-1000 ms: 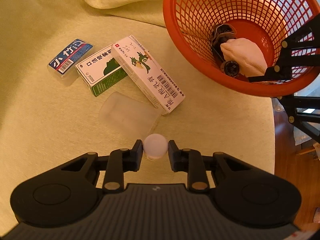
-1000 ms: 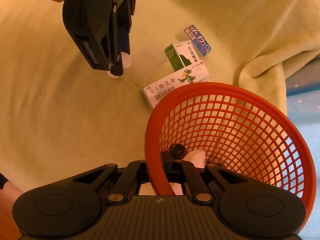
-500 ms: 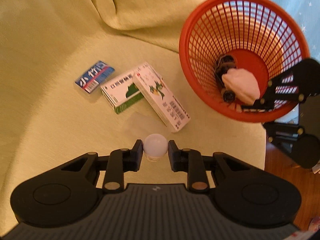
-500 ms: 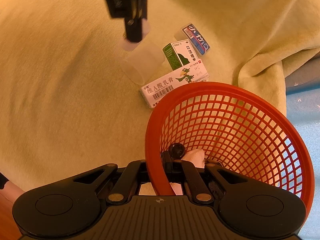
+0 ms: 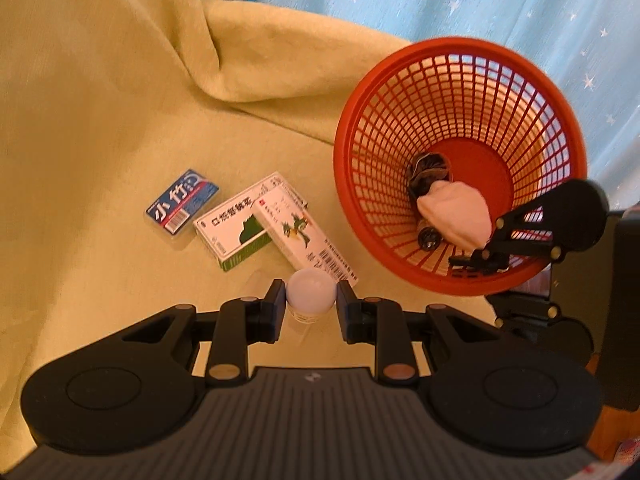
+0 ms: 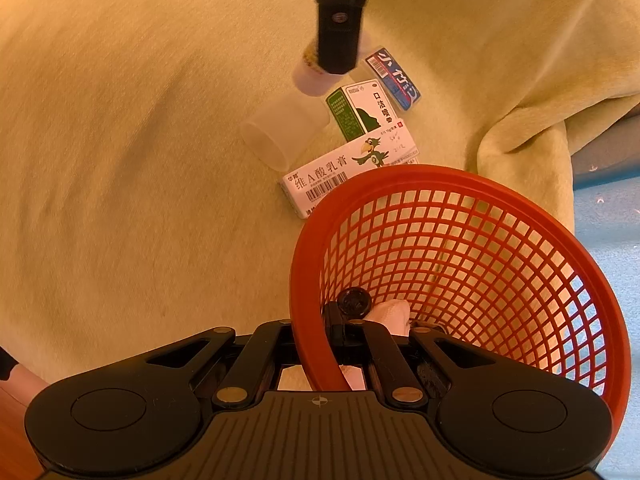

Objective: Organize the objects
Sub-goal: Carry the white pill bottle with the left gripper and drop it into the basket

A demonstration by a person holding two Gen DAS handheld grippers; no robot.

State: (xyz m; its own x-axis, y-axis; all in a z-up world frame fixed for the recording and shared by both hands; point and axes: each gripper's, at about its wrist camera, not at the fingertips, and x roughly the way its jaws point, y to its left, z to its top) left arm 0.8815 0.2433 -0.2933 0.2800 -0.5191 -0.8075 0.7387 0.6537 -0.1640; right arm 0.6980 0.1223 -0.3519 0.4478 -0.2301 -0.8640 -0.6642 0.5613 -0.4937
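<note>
My left gripper [image 5: 311,307] is shut on a small white round-capped bottle [image 5: 311,293], held in the air above the yellow cloth. In the right wrist view that bottle [image 6: 308,79] hangs under the left gripper's fingers [image 6: 338,40], over a clear plastic cup [image 6: 280,132] lying on its side. My right gripper [image 6: 316,330] is shut on the near rim of the red mesh basket [image 6: 304,248], and it also shows at the basket [image 5: 344,184] edge in the left wrist view. A white cloth bundle [image 5: 456,212] and a dark object [image 5: 428,168] lie in the basket.
Left of the basket on the cloth lie a white box with a bird picture [image 5: 304,232], a green-and-white box [image 5: 232,232] and a blue pack [image 5: 182,200]. The yellow cloth folds up at the back. A light blue starred surface lies beyond the basket.
My left gripper has risen well above the cloth with the white bottle, away from the clear cup. The right gripper and the basket have stayed put.
</note>
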